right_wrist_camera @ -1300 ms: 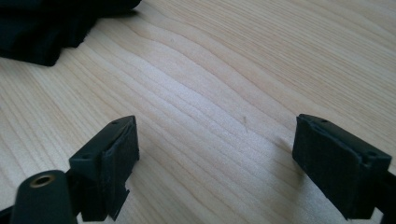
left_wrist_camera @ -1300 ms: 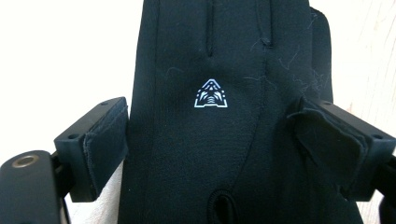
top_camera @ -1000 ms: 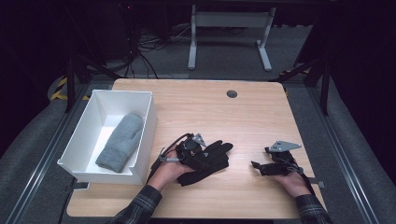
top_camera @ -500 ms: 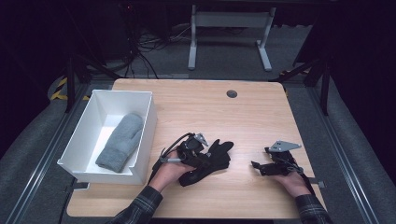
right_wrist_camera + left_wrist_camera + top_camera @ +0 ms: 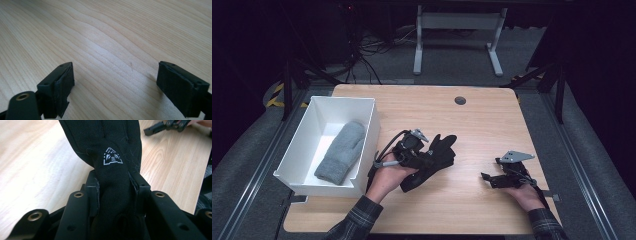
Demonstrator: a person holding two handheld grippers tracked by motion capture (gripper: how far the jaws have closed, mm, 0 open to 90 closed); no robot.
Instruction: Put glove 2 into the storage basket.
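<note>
Left gripper: its two black jaws are pinched on the cuff end of the black glove, the rubbery pads denting the cloth on both sides.
Black glove: soft knit fabric, matte, with a small white triangular emblem printed near the cuff (fine pale lint clings to the weave); its fingers fan out toward the table's far side, near the middle of the table.
Right gripper: jaws spread wide with nothing between them, the flat dark pads squared off and slightly frayed at the edges; it sits low over bare wood, well apart from the glove.
Table: pale wood-grain laminate with rounded corners and a dark round grommet near the far edge.
White bin: a rectangular, smooth-walled plastic box at the table's left side.
Grey mitten: felted wool look, rounded shape, lying lengthwise inside the bin.
Sleeves: plaid flannel on both forearms.
</note>
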